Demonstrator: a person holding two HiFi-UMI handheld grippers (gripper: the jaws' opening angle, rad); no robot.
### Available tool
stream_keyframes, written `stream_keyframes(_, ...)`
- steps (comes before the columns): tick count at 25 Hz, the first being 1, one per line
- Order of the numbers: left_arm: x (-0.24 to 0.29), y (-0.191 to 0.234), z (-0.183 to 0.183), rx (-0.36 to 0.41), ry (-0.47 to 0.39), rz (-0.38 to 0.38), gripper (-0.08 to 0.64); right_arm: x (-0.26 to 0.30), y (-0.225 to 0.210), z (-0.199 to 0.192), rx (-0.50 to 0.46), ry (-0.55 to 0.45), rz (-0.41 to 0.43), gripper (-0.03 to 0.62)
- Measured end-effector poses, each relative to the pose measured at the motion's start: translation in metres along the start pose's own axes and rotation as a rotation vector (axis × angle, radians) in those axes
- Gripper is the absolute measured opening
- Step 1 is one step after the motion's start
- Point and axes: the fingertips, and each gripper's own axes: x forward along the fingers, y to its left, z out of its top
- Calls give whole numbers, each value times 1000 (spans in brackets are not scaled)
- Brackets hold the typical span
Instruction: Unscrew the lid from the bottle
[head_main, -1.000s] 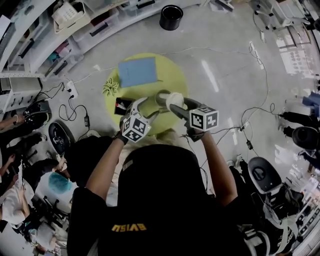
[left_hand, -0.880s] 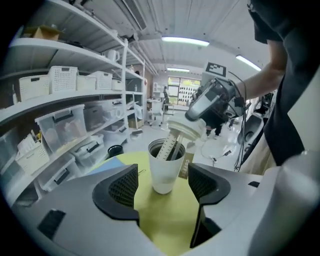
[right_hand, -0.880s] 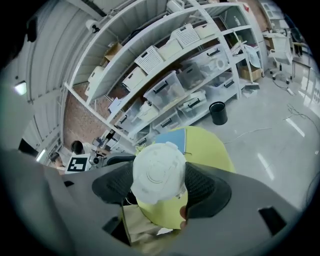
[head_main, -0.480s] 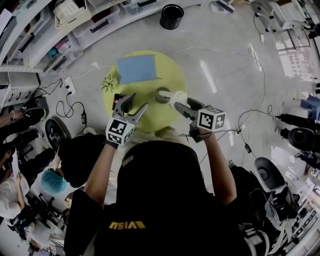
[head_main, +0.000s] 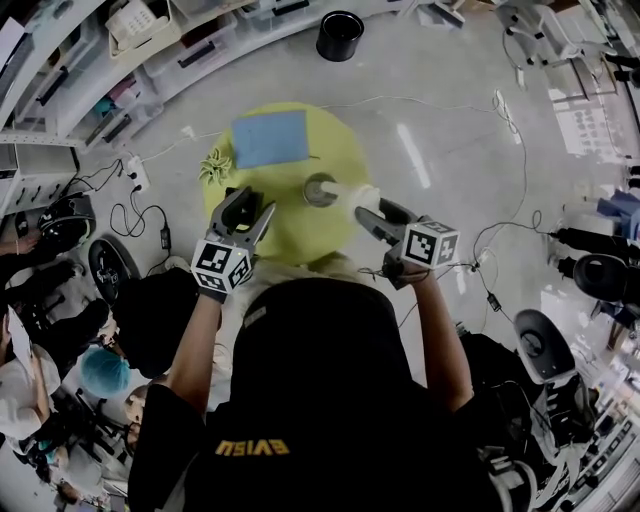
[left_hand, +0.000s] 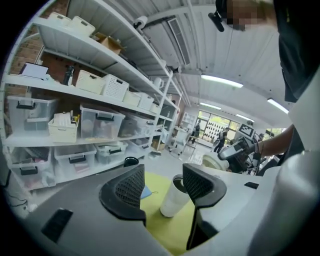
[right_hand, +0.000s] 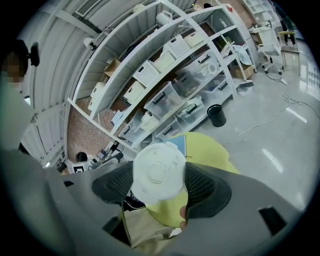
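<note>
The right gripper's (right_hand: 159, 185) jaws clamp the white lid (right_hand: 159, 170) by its rim, holding it off and just beside the open-mouthed white bottle (left_hand: 174, 200), which stands upright on the round yellow counter (head_main: 300, 235). The left gripper's (left_hand: 164, 187) jaws, half open and just now narrowing, hold nothing; the bottle shows beyond them, clear of both pads. A blue sheet (head_main: 272, 138) lies at the counter's far side, with a black bin (head_main: 340, 35) on the floor beyond.

White bottle (left_hand: 172, 197), white lid (right_hand: 159, 172); the table (head_main: 300, 228) is yellow-green with a blue sheet (head_main: 270, 138) on it. Black bin (head_main: 340, 35) on grey floor (head_main: 450, 110), and a black shirt (head_main: 330, 440) lettered yellow.
</note>
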Motion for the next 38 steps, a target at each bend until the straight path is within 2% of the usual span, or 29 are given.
stream_keyframes(14, -10, 11, 14, -52, -61, 37, 249, -3, 1, 3, 4, -15, 0, 324)
stream_keyframes(38, -17, 19, 24, -62, -97, 39, 245, -5, 4, 7, -2, -19, -10, 324)
